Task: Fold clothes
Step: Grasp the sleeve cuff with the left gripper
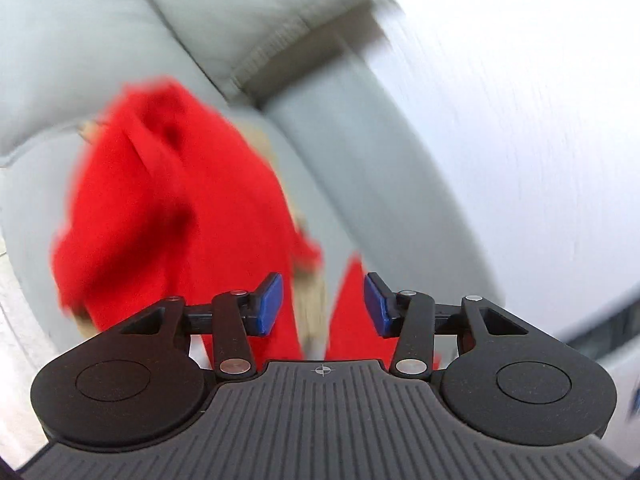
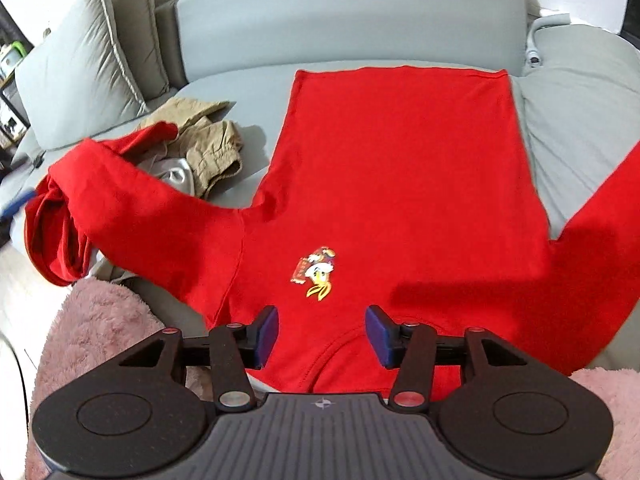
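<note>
Lay flat on the sofa (image 2: 240, 24), red sweatshirt (image 2: 400, 184), collar nearest and just below right gripper (image 2: 322, 334), fingers spread and empty; left sleeve (image 2: 132, 208) trailing left toward left gripper (image 1: 324, 304), fingers likewise spread, empty.

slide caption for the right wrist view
Open right gripper above a red long-sleeved shirt spread flat on a grey sofa.

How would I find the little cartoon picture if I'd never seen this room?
Look at the grey sofa, where a big red long-sleeved shirt lies spread flat. On its chest, near the neckline, sits the small cartoon duck patch. It is the only yellow-and-white spot on all that plain red.
</note>
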Demonstrator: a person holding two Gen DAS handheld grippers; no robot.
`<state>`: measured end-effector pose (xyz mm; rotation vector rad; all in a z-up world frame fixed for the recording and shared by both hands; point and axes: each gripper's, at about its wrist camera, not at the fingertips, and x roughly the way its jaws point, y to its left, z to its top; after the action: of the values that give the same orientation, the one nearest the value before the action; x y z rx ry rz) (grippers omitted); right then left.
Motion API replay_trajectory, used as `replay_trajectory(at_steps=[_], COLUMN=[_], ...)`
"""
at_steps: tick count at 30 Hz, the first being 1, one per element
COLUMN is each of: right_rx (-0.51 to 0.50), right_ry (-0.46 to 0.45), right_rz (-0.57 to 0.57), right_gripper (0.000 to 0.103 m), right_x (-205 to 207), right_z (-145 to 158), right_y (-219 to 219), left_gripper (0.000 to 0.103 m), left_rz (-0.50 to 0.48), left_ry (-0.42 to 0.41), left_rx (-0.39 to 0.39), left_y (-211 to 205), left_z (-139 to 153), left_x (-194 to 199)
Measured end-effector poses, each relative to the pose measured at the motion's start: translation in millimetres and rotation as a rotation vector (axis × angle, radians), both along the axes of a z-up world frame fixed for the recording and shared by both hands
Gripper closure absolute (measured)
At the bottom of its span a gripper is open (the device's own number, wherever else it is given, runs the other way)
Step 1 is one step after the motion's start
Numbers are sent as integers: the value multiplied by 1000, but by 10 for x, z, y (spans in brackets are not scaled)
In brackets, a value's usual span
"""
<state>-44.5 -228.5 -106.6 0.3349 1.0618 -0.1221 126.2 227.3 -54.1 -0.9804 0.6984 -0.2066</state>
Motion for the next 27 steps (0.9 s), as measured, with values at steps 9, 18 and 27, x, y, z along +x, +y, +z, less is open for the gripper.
replay_trajectory(at_steps=[9, 18, 27], right_rx=[-28, -47, -45], right_ry=[31, 73, 107], right_rz=[3, 4, -4], right_gripper=[47, 45, 42], right_x=[103, 117, 77], right_z=[-24, -89, -171], right_y=[71, 98, 98], left_gripper=[64, 64, 73], left_rz=[108, 113, 89], left_ry=[123, 154, 166], left_rx=[-185, -120, -61], left_y=[623, 601, 499], left_z=[-345, -718, -869], left_x=[637, 1001, 1230])
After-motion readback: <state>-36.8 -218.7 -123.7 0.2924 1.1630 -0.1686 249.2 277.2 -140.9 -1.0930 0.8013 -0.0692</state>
